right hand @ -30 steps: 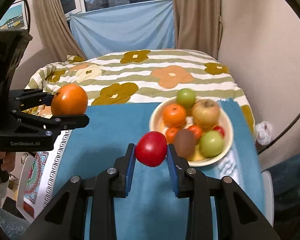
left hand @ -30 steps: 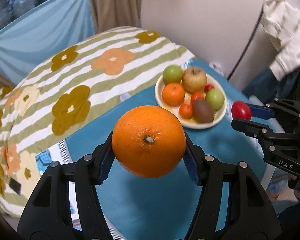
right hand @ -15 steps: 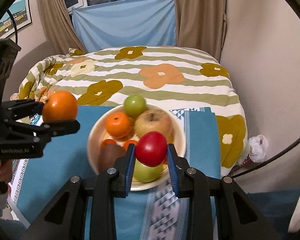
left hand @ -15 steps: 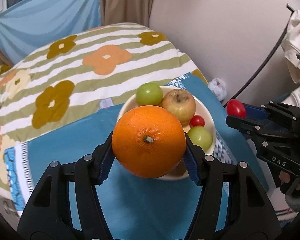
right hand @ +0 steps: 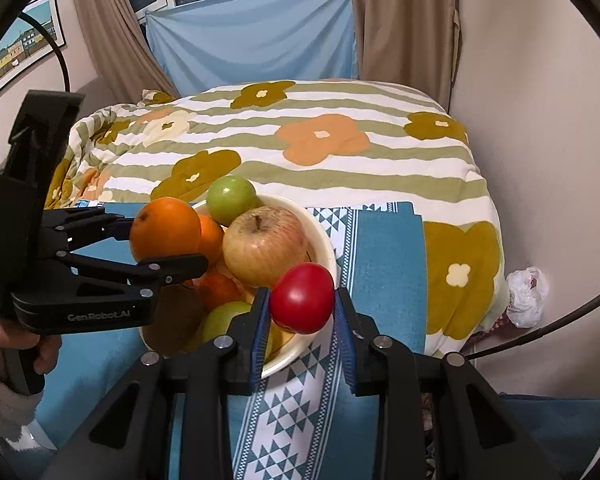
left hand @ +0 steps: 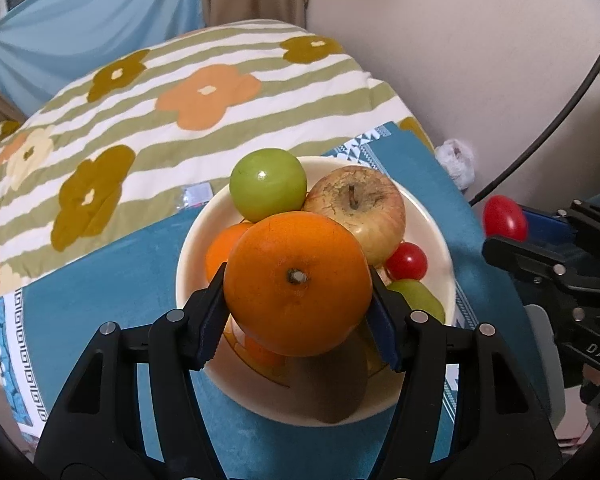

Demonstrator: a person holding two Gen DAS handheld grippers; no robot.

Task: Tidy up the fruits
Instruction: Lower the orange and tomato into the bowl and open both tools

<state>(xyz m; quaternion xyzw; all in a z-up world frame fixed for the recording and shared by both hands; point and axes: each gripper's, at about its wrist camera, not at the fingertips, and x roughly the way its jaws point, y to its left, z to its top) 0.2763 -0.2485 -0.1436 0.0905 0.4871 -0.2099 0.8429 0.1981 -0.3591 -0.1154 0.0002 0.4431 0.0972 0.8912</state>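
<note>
A cream bowl on a blue cloth holds a green apple, a yellow-red apple, a small orange, a cherry tomato, another green fruit and a brown kiwi. My left gripper holds a large orange just above the bowl's middle. Its jaws are opening, with the pads still on the orange. My right gripper is shut on a red tomato over the bowl's right rim.
The blue cloth with white patterned bands lies on a bed under a striped floral quilt. A wall runs close on the right, with a white plastic bag and a black cable beside the bed. A person's hand grips the left tool.
Both grippers have moved in over the bowl and lower. The orange now hangs above the bowl's fruit, and the red tomato has come over the bowl's right rim.
</note>
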